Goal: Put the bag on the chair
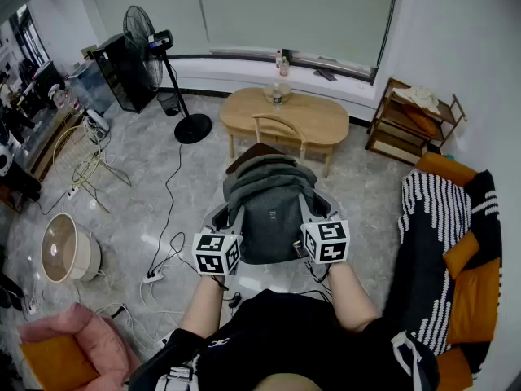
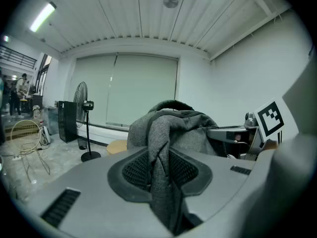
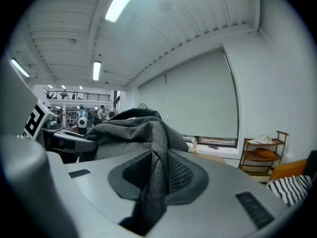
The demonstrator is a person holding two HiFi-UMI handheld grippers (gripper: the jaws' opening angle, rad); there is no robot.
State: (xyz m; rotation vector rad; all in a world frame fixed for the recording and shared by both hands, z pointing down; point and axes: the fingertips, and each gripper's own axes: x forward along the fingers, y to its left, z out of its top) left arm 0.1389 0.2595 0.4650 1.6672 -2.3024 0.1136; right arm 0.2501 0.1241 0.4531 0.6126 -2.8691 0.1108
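Over the grey floor (image 1: 163, 177), the left tongs (image 2: 161, 168) and right tongs (image 3: 156, 175) each clamp fabric of the bag (image 1: 269, 206). Carry it level and lower it squarely onto the chair (image 1: 278, 125).

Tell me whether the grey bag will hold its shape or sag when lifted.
Probably floppy: the bag folds into a thin pleat between the jaws of the left gripper. Likely not slippery: its rough weave sits pinched in the right gripper too.
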